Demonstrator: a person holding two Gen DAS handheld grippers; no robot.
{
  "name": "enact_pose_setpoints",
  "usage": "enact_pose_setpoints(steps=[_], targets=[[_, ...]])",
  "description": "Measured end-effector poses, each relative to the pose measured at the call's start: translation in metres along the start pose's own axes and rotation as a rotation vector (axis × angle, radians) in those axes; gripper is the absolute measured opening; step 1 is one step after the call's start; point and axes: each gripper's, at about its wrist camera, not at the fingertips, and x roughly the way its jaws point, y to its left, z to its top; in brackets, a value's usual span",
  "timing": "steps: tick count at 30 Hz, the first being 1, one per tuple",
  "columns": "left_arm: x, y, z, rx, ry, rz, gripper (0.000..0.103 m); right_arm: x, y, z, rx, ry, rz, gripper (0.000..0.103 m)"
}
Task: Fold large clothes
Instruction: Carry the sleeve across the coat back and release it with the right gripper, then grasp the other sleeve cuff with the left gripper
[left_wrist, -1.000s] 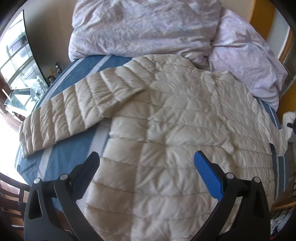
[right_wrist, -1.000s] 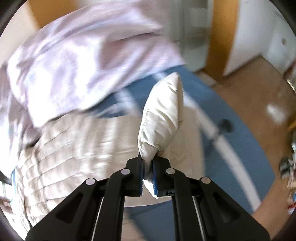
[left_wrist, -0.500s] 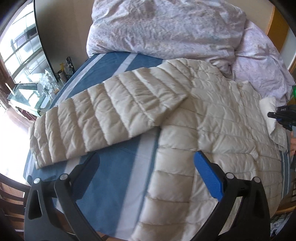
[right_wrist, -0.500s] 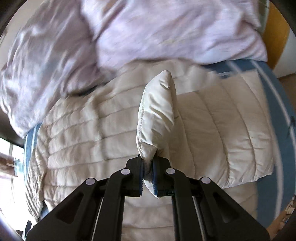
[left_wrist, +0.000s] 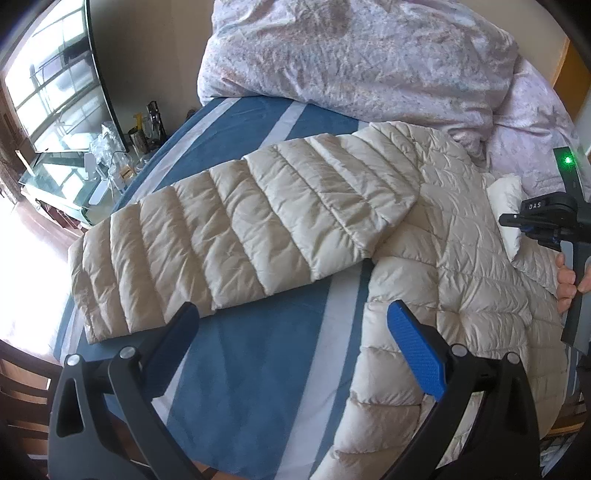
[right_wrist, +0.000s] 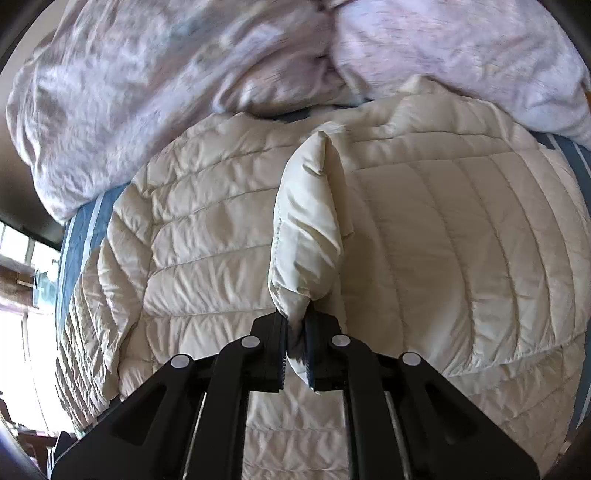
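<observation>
Cream quilted puffer jacket spread flat on blue bed cover with white stripes, one sleeve stretched sideways. Right tool clamped on puffy cuff, raised above jacket body. Left tool wide open, empty, hovering over cover. Rumpled lilac duvet behind.

A home bedroom: a bed with a blue striped cover, a rumpled lilac duvet, and a window.
</observation>
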Motion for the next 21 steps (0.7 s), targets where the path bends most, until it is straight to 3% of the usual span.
enact_pose_setpoints(steps=[3,4,8,10,13,21], targets=[[0.001,0.007,0.001,-0.003,-0.002,0.015,0.101,-0.006,0.004,0.003,0.004,0.008,0.075,0.037],[0.002,0.01,0.002,-0.006,0.0,0.019,0.101,-0.012,0.004,0.005,0.004,-0.009,0.092,0.039],[0.007,0.018,0.005,-0.017,0.005,0.033,0.101,-0.039,-0.003,0.014,0.02,-0.117,0.133,0.039],[0.009,0.022,0.008,-0.023,0.005,0.043,0.101,-0.046,-0.015,0.018,0.042,-0.161,0.084,0.039],[0.012,0.028,0.01,-0.033,0.005,0.055,0.101,-0.027,-0.03,0.017,0.073,-0.118,-0.017,0.039],[0.019,0.049,0.015,-0.08,0.015,0.09,0.101,0.016,-0.017,0.004,0.008,-0.034,-0.112,0.039]])
